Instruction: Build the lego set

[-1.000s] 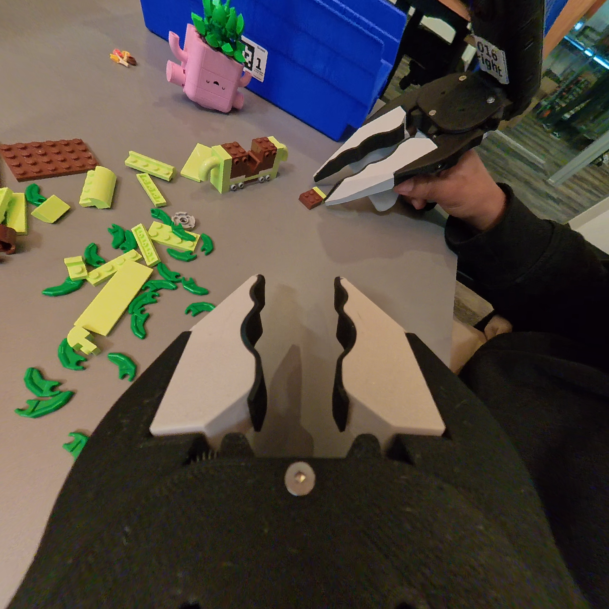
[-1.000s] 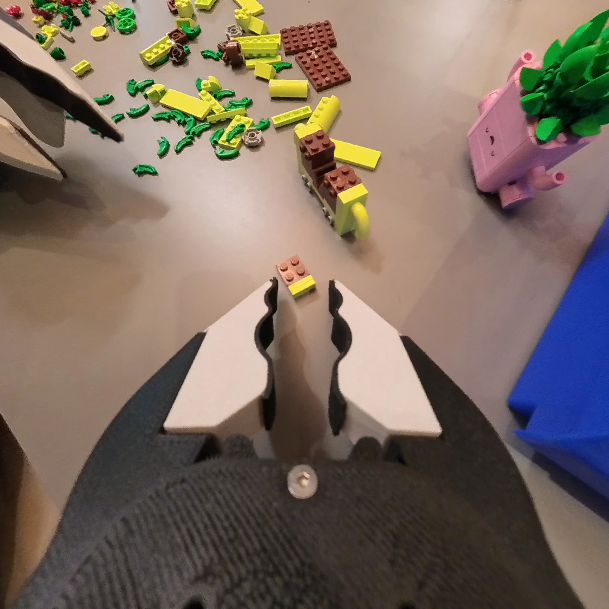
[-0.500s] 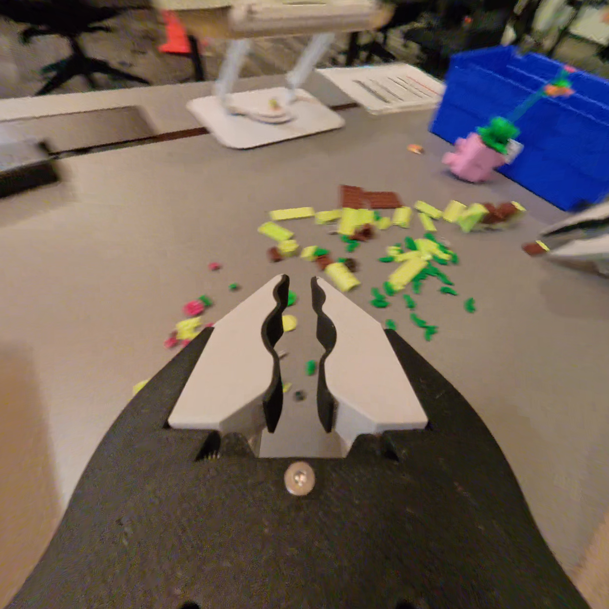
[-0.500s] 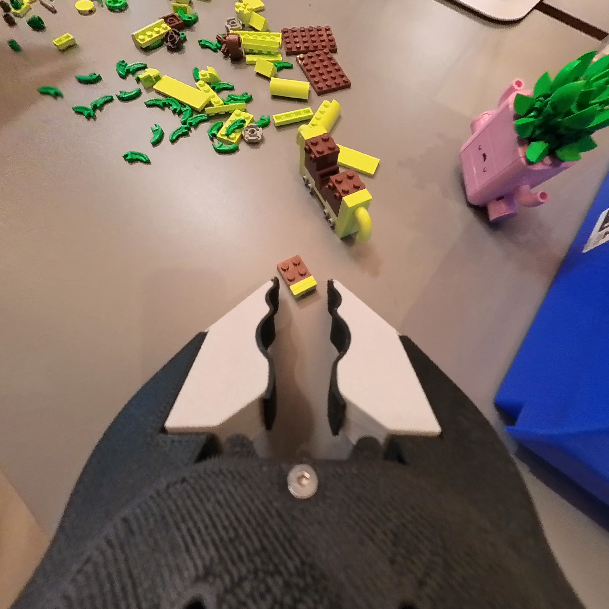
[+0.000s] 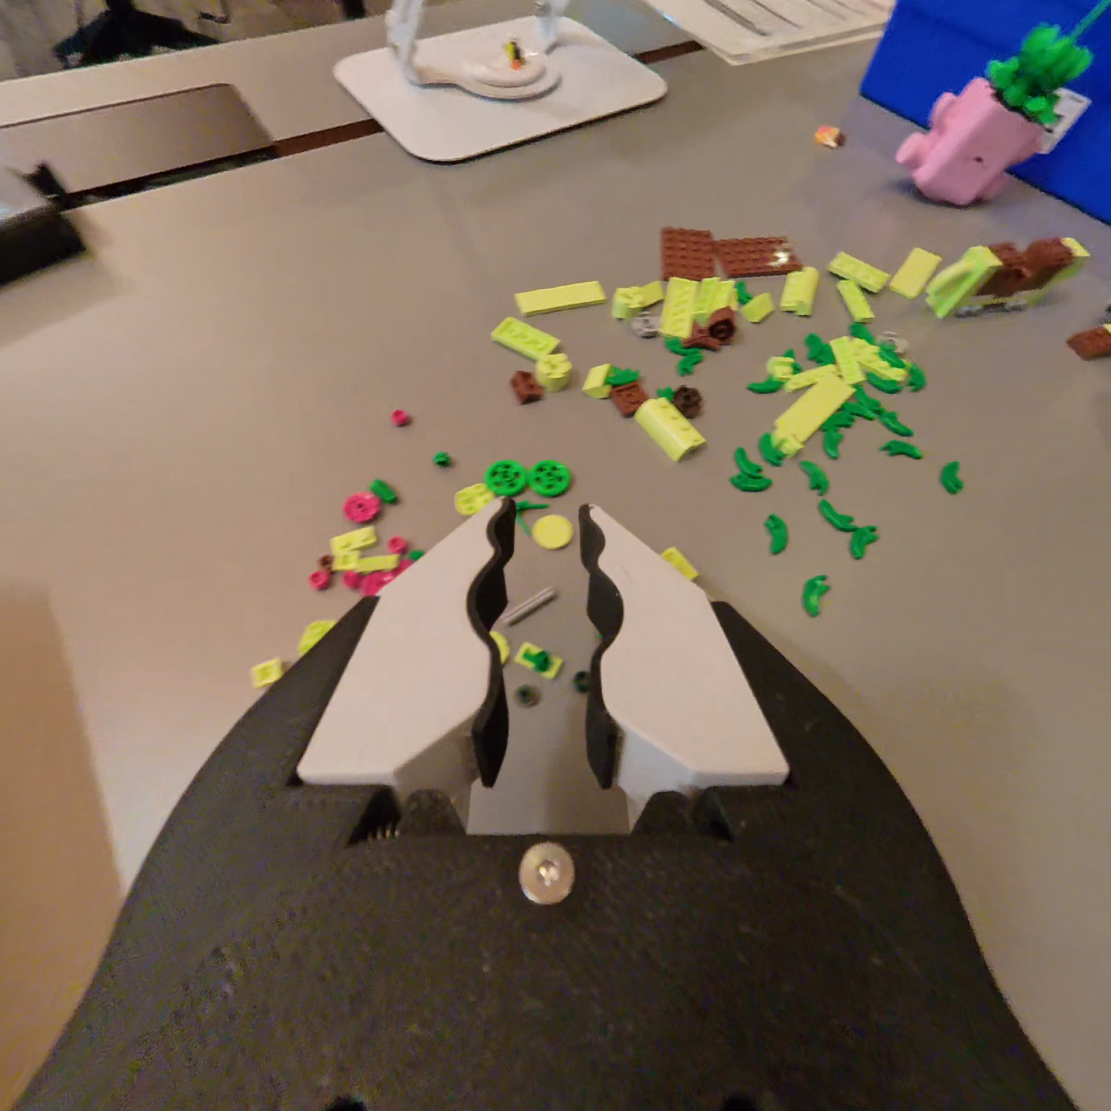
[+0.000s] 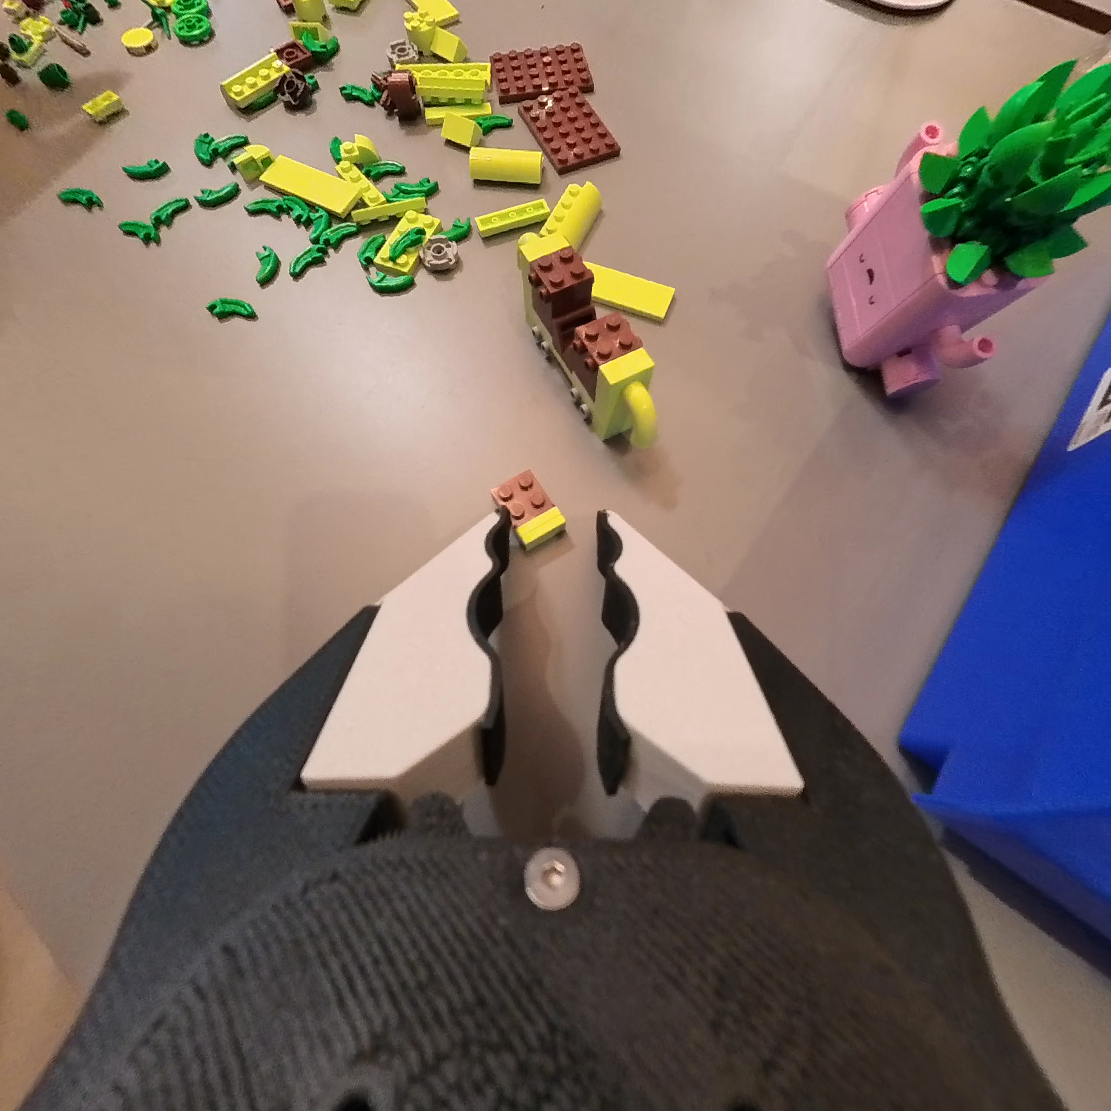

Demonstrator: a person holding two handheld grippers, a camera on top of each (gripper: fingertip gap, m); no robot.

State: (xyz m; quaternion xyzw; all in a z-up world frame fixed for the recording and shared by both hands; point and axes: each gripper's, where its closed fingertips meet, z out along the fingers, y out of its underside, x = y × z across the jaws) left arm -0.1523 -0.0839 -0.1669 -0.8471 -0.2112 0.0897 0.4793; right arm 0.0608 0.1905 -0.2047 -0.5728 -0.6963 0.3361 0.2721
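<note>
My right gripper (image 6: 550, 518) is open and empty, low over the grey table. A small brown-and-lime brick piece (image 6: 529, 506) lies at its tips, touching the left fingertip. A half-built lime and brown model (image 6: 586, 342) lies just beyond it. My left gripper (image 5: 544, 511) is open and empty above small loose parts: a lime round tile (image 5: 552, 531), two green wheels (image 5: 528, 478), a grey pin (image 5: 529, 605). Lime bricks, green leaf pieces and brown plates (image 5: 730, 255) are scattered farther right. The half-built model also shows in the left wrist view (image 5: 1010, 276).
A finished pink planter model with green leaves (image 6: 938, 276) stands at the right, also in the left wrist view (image 5: 974, 150). A blue bin (image 6: 1034, 661) borders the right side. A white stand base (image 5: 499, 96) sits at the table's far edge. Pink small parts (image 5: 361, 508) lie left. My right fingertips sit around 35 cm from my left ones. To reach the lime round tile (image 5: 552, 531) in a straight line is about 5 cm for my left fingers, about 35 cm for my right. Seen from the right wrist view (image 6: 136, 36) as well. To reach the grey pin (image 5: 529, 605) in a straight line is about 5 cm for my left fingers, about 35 cm for my right. It is also in sight in the right wrist view (image 6: 76, 41).
My left gripper has swung away from the right gripper toward the left pile and moved closer to the small parts, opening a little wider. My right gripper stays by the brown-and-lime piece, slightly wider open.
</note>
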